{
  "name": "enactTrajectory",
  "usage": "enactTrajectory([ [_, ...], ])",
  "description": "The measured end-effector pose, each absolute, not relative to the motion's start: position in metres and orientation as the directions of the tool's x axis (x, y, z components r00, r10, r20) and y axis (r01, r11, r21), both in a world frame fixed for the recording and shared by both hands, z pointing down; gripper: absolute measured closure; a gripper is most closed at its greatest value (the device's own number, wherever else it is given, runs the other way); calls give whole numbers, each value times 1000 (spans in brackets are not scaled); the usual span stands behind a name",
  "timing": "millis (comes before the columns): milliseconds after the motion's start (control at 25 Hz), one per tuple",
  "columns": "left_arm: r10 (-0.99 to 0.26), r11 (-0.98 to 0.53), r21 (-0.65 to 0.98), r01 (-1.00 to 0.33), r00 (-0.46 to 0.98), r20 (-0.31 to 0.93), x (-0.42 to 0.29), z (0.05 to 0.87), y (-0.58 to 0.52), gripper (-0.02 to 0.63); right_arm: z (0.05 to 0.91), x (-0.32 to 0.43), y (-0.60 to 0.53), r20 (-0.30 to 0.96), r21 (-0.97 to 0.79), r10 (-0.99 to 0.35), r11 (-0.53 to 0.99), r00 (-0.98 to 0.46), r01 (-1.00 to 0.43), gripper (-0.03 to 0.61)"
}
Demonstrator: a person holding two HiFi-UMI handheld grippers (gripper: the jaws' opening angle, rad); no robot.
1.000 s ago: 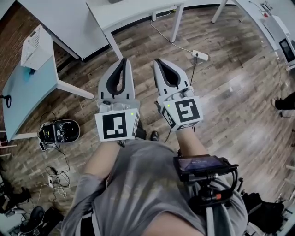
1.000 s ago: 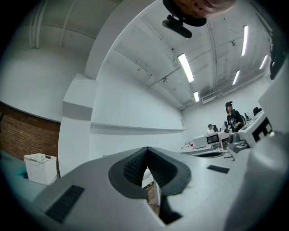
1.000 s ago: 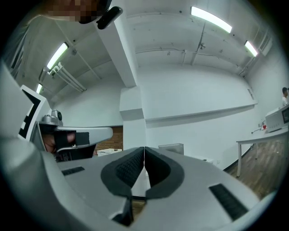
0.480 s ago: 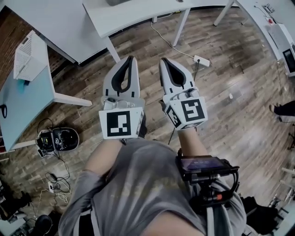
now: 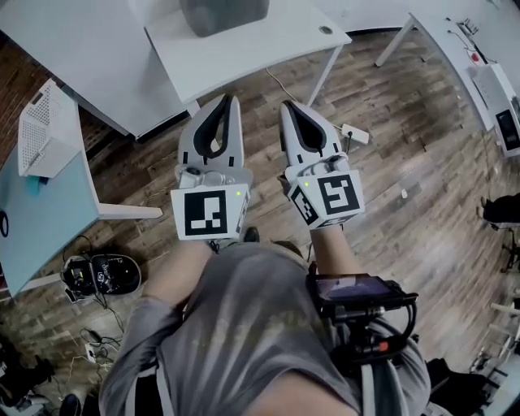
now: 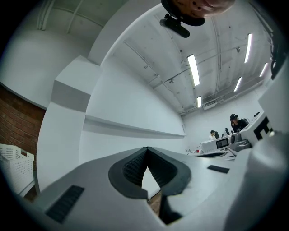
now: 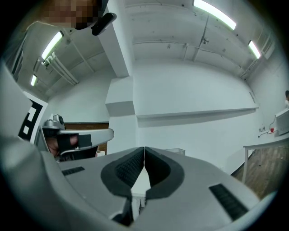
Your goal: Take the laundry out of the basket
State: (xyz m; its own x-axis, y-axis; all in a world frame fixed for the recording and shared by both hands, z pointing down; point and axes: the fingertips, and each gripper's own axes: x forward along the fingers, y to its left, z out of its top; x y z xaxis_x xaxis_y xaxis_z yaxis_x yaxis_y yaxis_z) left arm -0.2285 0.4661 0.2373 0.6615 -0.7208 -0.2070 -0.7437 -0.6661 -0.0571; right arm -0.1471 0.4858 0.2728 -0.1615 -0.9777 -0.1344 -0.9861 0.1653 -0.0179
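Left hand-held gripper (image 5: pixel 229 99) and right hand-held gripper (image 5: pixel 286 106): both jaw pairs pressed together, nothing between them. Held side by side above wood-plank floor (image 5: pixel 406 162), tips towards white worktop (image 5: pixel 268 41). Grey rounded container (image 5: pixel 223 15) stands on it, ahead. White perforated plastic basket (image 5: pixel 45 130) sits on pale blue worktop (image 5: pixel 41 211), well apart to the left; contents not discernible
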Motion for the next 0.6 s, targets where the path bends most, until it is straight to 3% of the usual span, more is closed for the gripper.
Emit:
enactTrajectory([
  [600, -704, -693, -70, -718, 694, -152, -178, 260, 376, 606, 275, -84, 405, -133, -26, -987, 99, -95, -995, 569],
])
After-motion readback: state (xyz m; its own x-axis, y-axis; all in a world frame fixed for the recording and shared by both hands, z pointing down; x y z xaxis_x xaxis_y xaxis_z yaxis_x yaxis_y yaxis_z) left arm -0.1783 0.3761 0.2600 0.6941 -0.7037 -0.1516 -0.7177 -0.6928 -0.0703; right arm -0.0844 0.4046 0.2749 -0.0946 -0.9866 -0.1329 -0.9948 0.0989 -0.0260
